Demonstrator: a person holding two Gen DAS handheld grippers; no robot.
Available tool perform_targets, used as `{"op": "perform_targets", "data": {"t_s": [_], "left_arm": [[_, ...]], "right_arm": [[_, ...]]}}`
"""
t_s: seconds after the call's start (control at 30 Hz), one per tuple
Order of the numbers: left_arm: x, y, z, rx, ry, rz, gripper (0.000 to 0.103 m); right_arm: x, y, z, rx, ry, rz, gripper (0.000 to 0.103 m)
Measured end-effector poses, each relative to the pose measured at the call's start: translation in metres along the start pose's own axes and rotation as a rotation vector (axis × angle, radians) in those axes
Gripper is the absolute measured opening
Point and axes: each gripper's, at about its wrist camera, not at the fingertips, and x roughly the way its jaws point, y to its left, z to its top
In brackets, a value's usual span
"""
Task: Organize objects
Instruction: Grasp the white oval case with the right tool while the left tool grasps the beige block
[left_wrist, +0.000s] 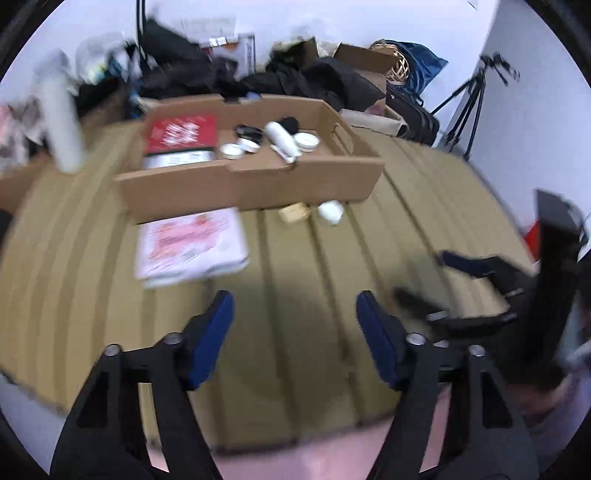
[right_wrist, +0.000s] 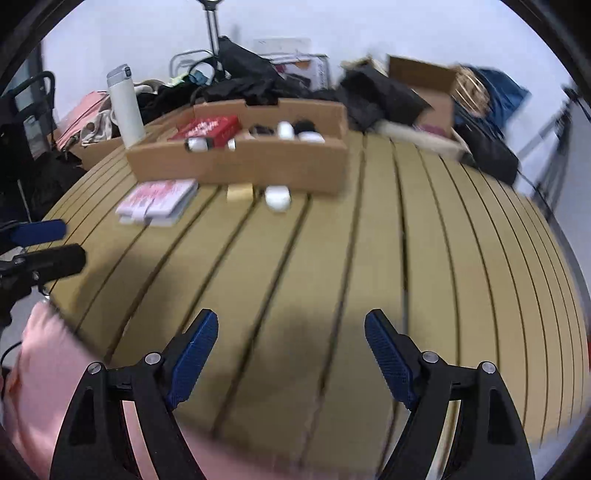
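- One cardboard tray (left_wrist: 255, 188) sits toward the far side of the slatted tan table (left_wrist: 295, 314), and a partition splits it into two compartments.
- The left compartment holds one red book (left_wrist: 181, 133), with something pale lying in front of it that the blur keeps me from naming.
- The right compartment holds three round white tins (left_wrist: 232, 150), one white bottle lying on its side (left_wrist: 280, 138) and two small black items (left_wrist: 249, 131), too blurred to name.
- Three things lie on the table just in front of the tray: one white booklet with pink print (left_wrist: 190, 245), one small tan block (left_wrist: 293, 213) and one small white jar on its side (left_wrist: 331, 211). The block and jar are near each other; the booklet lies apart to their left.
- One tall white flask (right_wrist: 125, 107) stands upright just beside the tray's left end.
- Dark clothing, bags and another cardboard box are heaped behind the table; one tripod (left_wrist: 469, 103) stands by the wall.
- The left gripper (left_wrist: 294, 308) tilts down over bare table near the front edge, its blue pads apart with nothing between them.
- The right gripper (right_wrist: 291, 328) tilts down likewise, its jaws wide apart and holding nothing, well short of the three loose things.
- The two grippers are side by side, each showing at the edge of the other's view.
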Motion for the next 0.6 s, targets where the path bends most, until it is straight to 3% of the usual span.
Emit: {"op": "perform_targets", "data": {"t_s": [0.07, 0.13, 0.23, 0.37, 0.4, 0.5, 0.6], "left_arm": [[0.026, 0.003, 0.024, -0.032, 0.021, -0.066, 0.059], [0.049, 0.006, 0.043, -0.034, 0.035, -0.064, 0.059], [0.074, 0.011, 0.053, -0.024, 0.059, -0.056, 0.059], [0.100, 0.016, 0.058, -0.038, 0.095, -0.022, 0.058], [0.104, 0.015, 0.059, -0.044, 0.093, -0.008, 0.056], [0.119, 0.007, 0.059, -0.031, 0.087, 0.049, 0.035], [0.124, -0.001, 0.058, 0.011, 0.075, 0.060, 0.029]], "right_arm": [[0.028, 0.001, 0.025, -0.015, -0.011, 0.047, 0.075], [0.059, 0.000, 0.045, -0.017, 0.009, 0.089, 0.060], [0.094, 0.001, 0.061, -0.018, 0.048, 0.114, 0.052], [0.109, 0.001, 0.068, -0.019, 0.041, 0.088, 0.030], [0.108, -0.001, 0.066, -0.013, 0.033, 0.076, 0.030], [0.097, -0.015, 0.057, 0.035, 0.007, 0.048, 0.030], [0.075, -0.032, 0.045, 0.092, -0.020, 0.026, 0.030]]}}
